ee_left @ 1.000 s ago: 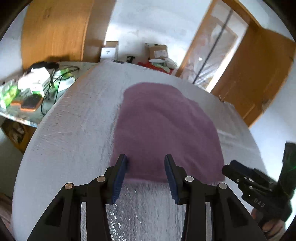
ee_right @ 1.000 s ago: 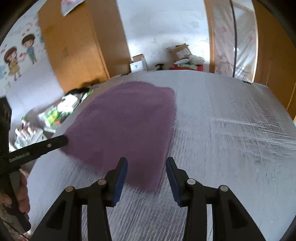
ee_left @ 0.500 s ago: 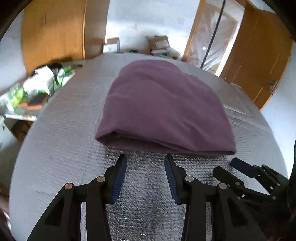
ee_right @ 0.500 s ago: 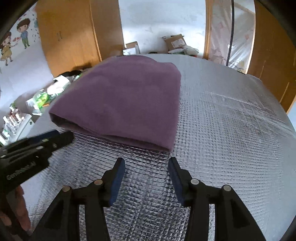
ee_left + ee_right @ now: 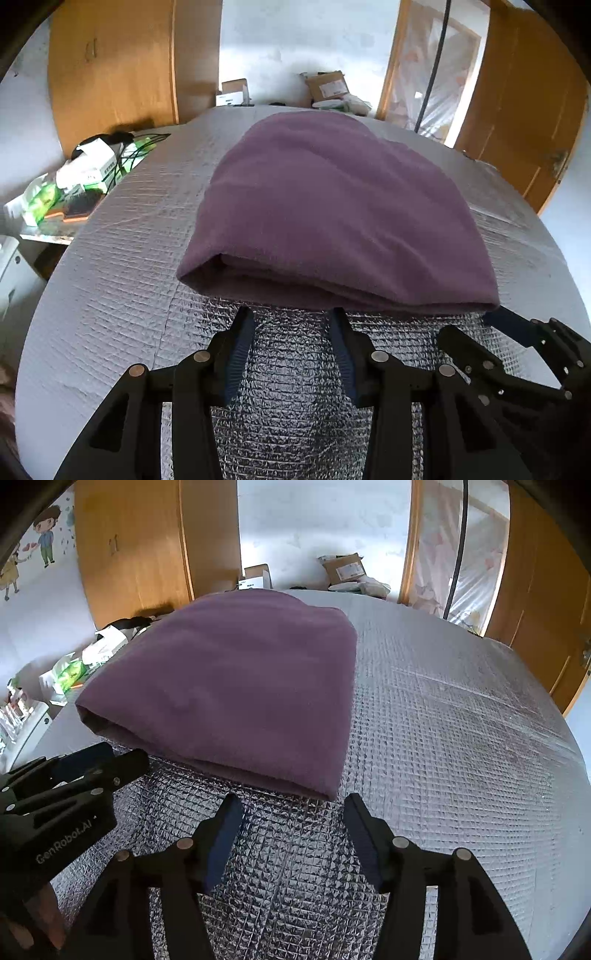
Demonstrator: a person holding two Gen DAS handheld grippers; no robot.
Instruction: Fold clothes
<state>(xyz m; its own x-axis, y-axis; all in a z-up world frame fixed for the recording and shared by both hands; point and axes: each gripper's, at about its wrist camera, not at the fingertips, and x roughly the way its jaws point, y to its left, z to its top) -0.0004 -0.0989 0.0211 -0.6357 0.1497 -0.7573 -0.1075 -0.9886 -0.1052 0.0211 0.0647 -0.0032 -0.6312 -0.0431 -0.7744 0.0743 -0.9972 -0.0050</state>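
A folded purple garment lies flat on the silver quilted table cover. My left gripper hovers just short of the garment's near folded edge, toward its left half; its jaws are opening, nothing between them. My right gripper sits just short of the garment's near right corner, its jaws opening wide with only the silver cover between them. The right gripper also shows at the lower right of the left wrist view, and the left gripper at the lower left of the right wrist view.
A low side table with boxes, cables and green packets stands left of the covered table. Cardboard boxes sit by the far wall. Wooden doors and a wardrobe line the room. A person's fingers hold the left gripper's handle.
Both grippers drew back off the garment's near edge and sank toward the table; the purple cloth now lies free ahead of the fingertips. The right gripper's jaws have spread wider.
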